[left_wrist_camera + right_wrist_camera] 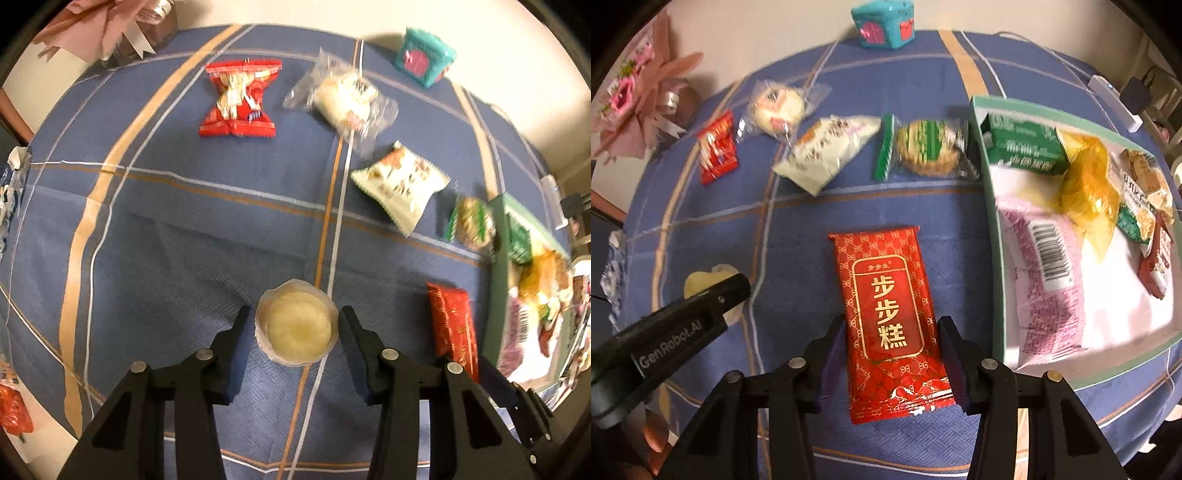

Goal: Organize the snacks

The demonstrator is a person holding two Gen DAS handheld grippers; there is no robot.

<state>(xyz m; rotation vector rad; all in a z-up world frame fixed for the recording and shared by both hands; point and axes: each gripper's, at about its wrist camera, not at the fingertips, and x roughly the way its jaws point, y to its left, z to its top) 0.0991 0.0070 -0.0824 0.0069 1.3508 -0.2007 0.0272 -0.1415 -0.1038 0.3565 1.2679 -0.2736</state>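
My left gripper (295, 326) is open, its fingers on either side of a round pale yellow wrapped cake (297, 326) lying on the blue checked cloth. My right gripper (892, 332) is open around a long red packet with gold characters (886, 310); the packet also shows in the left wrist view (452, 325). The green-rimmed box (988, 206) at the right holds several snacks, among them a pink barcode packet (1049, 273). Loose on the cloth lie a green cookie packet (923, 147), a white packet (827, 151), a clear-wrapped bun (779, 107) and a small red packet (716, 147).
A teal house-shaped box (882, 24) stands at the table's far edge. A pink bouquet (635, 96) sits at the far left. A blue-white wrapper (615, 273) lies at the left edge. A white power strip (1115, 99) lies behind the box.
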